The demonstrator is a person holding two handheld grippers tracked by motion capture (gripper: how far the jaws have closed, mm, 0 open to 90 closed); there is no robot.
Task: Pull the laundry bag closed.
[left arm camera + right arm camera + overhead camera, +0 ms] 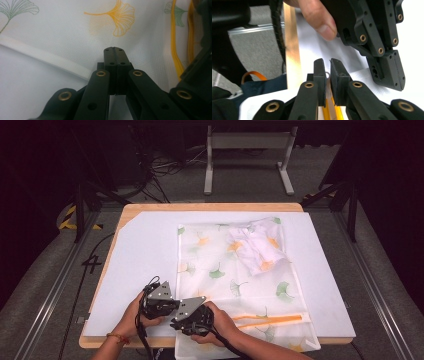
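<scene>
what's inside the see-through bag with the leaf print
A crumpled white garment with orange prints shows through the mesh bag, up in its far right corner. The rest looks flat and empty. The near left corner is covered by the hands and grippers.

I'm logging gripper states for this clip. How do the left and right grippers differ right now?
The left gripper has its black jaws pressed flat together over the white ginkgo-print mesh bag; the right gripper shows a narrow gap between its jaws, with a small metal zipper pull in it. The left sits at the bag's white edge, the right at its orange zipper. Both are hand-held, close together near the table's front edge.
</scene>
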